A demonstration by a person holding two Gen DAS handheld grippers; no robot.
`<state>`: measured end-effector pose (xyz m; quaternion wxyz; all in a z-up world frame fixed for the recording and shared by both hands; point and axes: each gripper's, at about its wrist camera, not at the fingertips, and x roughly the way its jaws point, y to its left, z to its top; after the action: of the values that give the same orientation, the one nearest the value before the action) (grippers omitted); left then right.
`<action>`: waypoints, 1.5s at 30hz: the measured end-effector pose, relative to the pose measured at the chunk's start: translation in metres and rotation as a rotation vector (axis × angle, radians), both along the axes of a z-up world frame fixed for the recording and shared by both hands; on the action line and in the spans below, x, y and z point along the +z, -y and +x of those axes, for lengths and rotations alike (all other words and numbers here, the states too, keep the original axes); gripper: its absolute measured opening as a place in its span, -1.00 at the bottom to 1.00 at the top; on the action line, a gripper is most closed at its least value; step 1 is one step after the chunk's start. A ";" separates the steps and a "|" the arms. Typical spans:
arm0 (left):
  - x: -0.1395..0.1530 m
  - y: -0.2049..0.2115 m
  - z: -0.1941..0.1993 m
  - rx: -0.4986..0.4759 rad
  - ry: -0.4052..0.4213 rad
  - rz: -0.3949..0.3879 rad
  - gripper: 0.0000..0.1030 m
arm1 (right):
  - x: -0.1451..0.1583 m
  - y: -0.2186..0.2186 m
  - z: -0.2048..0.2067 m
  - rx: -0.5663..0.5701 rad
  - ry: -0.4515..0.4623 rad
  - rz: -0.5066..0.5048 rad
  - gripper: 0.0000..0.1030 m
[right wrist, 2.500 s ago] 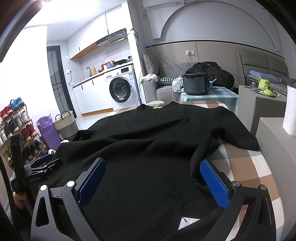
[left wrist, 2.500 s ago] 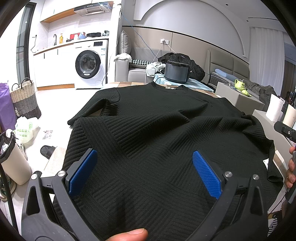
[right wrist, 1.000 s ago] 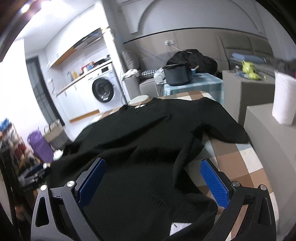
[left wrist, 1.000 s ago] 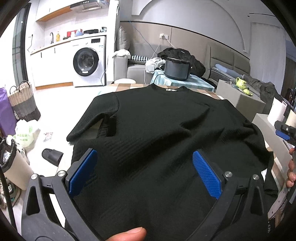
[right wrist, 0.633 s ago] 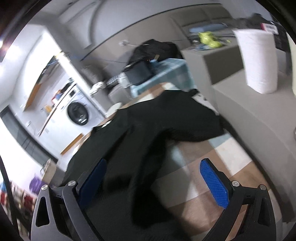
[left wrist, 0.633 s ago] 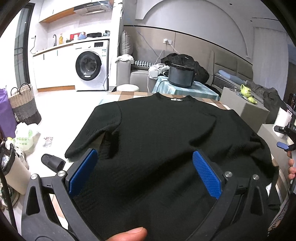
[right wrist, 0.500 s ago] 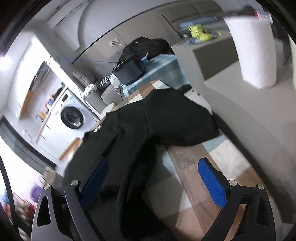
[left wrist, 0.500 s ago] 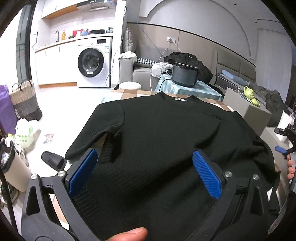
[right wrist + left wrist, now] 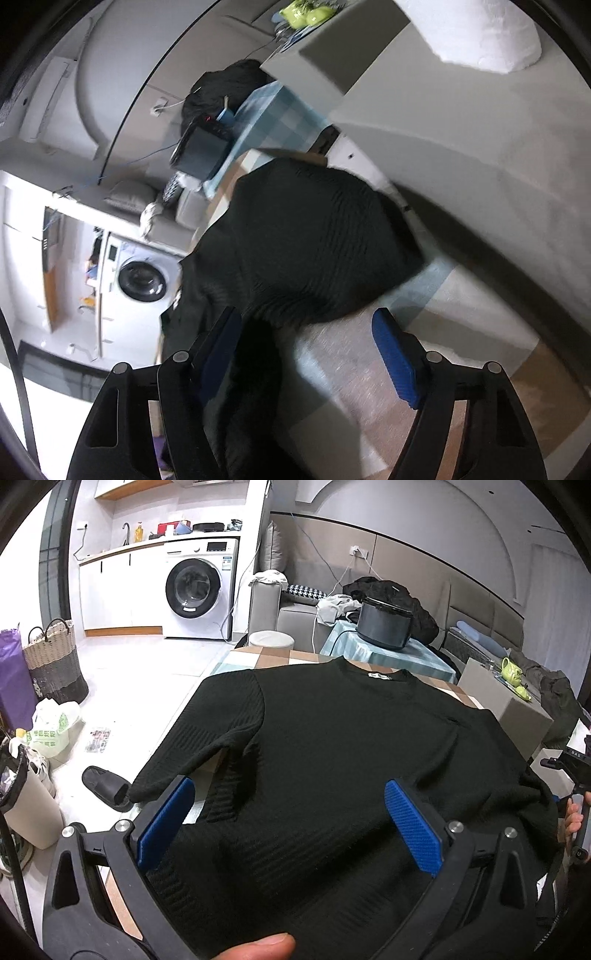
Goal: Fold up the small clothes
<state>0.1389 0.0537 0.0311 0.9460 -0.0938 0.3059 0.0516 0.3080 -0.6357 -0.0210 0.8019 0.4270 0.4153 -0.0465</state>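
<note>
A black ribbed sweater (image 9: 332,760) lies spread face up on the checked table (image 9: 258,657), collar at the far end. My left gripper (image 9: 290,825) hovers open over its lower left part, the blue pads wide apart and the fabric beneath them. A thumb shows at the bottom edge. The right wrist view is rolled sideways and shows the sweater's right sleeve (image 9: 314,240) on the table (image 9: 351,387). My right gripper (image 9: 308,350) sits just short of the sleeve end, its jaws closing. The sweater's side edge lies by the left pad, and neither pad presses on it.
A grey cabinet (image 9: 461,147) with a paper roll (image 9: 480,33) stands close on the table's right. A dark cooker pot (image 9: 384,626) sits on a side table behind the collar. On the floor at left are a slipper (image 9: 105,782), a basket (image 9: 55,661) and a washing machine (image 9: 195,587).
The right view has rolled sideways and swung down toward the right sleeve, and its pads stand closer together. The left gripper has shifted; the sweater now lies smoother, with the left sleeve in view.
</note>
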 end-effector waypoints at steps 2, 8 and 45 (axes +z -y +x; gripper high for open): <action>-0.003 0.000 0.005 -0.002 -0.013 -0.001 0.99 | -0.001 0.001 0.006 -0.006 -0.011 -0.018 0.47; -0.006 0.001 0.010 0.000 -0.001 0.001 0.99 | 0.003 0.000 0.031 -0.024 -0.050 -0.128 0.37; -0.005 -0.030 -0.003 0.069 0.019 -0.041 0.99 | 0.034 -0.219 0.042 0.853 0.111 -0.482 -0.31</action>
<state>0.1358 0.0834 0.0261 0.9445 -0.1241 0.2943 0.0771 0.3498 -0.4167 0.0132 0.8463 0.0234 0.4873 0.2139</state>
